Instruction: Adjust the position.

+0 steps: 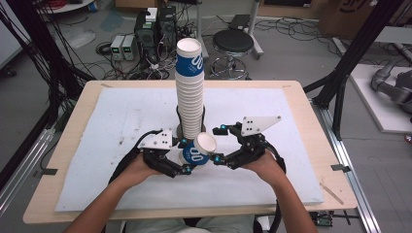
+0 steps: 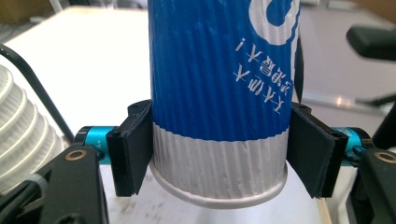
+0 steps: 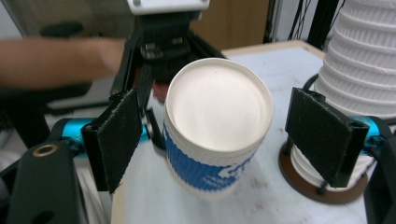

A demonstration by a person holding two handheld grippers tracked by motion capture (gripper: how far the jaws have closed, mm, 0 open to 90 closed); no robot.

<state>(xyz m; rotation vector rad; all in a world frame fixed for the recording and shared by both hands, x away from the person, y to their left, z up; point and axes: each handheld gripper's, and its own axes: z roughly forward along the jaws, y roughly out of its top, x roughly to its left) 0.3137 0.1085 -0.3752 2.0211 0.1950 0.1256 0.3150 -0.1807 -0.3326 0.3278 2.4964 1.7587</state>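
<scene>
Cup: a blue and white ribbed paper cup (image 1: 197, 154) is held off the table, tipped on its side, just in front of the foot of the stack, between the two grippers. In the high view its white flat end faces up and to the right.
Left gripper: the left gripper (image 1: 184, 156) has its jaws closed on the cup. In the left gripper view both black pads (image 2: 132, 148) press the cup (image 2: 219, 93) from either side, where the blue band meets the white one.
Right gripper: the right gripper (image 1: 218, 143) has its jaws wide apart and grips nothing. In the right gripper view the cup (image 3: 215, 123) sits between the pads (image 3: 113, 137) with a clear gap on each side, its flat end toward the camera.
Stack: a tall column of nested white cups (image 1: 190, 99), topped by a blue-banded one, stands upright on a dark round base near the middle of the mat. It shows at the right edge of the right gripper view (image 3: 362, 60).
Mat: a pale sheet (image 1: 116, 121) covers most of the wooden table (image 1: 311, 121).
Hands: the left hand (image 1: 138, 169) and the right hand (image 1: 265, 165) come in from the bottom edge, each holding its gripper.
</scene>
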